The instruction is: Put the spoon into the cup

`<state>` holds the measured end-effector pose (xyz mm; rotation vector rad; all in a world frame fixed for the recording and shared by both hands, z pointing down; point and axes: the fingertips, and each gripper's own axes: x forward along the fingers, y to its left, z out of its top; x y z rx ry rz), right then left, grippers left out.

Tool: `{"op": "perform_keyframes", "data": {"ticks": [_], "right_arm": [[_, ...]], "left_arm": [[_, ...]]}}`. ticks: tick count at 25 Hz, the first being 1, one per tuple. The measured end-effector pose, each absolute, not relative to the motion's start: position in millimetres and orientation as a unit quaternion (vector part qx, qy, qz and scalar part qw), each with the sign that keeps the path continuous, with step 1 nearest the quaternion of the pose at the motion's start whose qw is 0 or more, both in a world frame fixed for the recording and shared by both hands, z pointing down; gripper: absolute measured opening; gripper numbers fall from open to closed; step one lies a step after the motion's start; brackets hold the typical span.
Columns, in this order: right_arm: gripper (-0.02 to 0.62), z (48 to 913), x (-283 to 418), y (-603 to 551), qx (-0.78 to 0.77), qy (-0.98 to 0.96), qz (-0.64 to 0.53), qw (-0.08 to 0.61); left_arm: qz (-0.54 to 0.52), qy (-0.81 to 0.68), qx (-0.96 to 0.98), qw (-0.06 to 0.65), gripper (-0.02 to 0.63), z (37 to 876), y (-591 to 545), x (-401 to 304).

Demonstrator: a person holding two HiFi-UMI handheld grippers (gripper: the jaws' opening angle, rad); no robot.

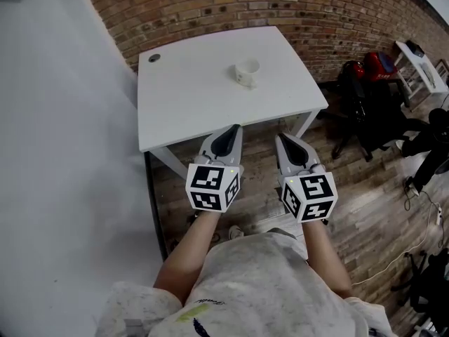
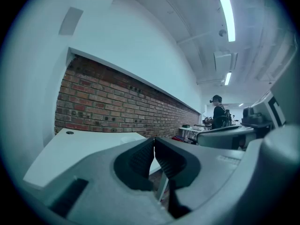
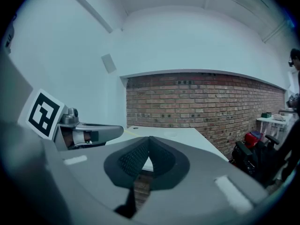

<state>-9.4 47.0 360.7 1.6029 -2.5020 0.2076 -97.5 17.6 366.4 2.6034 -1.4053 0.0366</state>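
Observation:
A small white cup point(image 1: 247, 71) stands upright on the white table point(image 1: 196, 97), toward its far right part. I see no spoon in any view. Both grippers hang in front of the table's near edge, over the wooden floor. My left gripper point(image 1: 236, 128) is shut with nothing between its jaws, its tip just at the table edge. My right gripper point(image 1: 280, 136) is beside it, also shut and empty. In the left gripper view the dark pads of the left gripper point(image 2: 154, 142) meet; the right gripper point(image 3: 148, 142) shows the same, with the table point(image 3: 183, 137) ahead.
A brick wall point(image 1: 231, 5) runs behind the table and a white wall point(image 1: 63, 153) lies at its left. A round cable hole point(image 1: 154, 57) sits in the table's far left corner. A black office chair point(image 1: 365, 111) and a person point(image 1: 431, 146) are at the right.

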Motion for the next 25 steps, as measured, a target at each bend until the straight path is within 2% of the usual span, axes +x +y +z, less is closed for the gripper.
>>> {"op": "perform_keyframes", "data": {"ticks": [13, 17, 25], "right_arm": [[0.009, 371.8, 9.0, 14.4, 0.527, -0.842, 0.084, 0.074], [0.009, 379.2, -6.9, -8.6, 0.526, -0.842, 0.089, 0.074], [0.009, 381.1, 15.5, -78.8, 0.513, -0.85, 0.094, 0.068]], "left_arm": [[0.022, -0.486, 0.869, 0.091, 0.003, 372.7, -11.6, -83.2], [0.025, -0.487, 0.868, 0.091, 0.003, 377.0, -35.0, -98.8], [0.032, -0.503, 0.859, 0.091, 0.003, 379.4, -101.3, -79.5]]}}
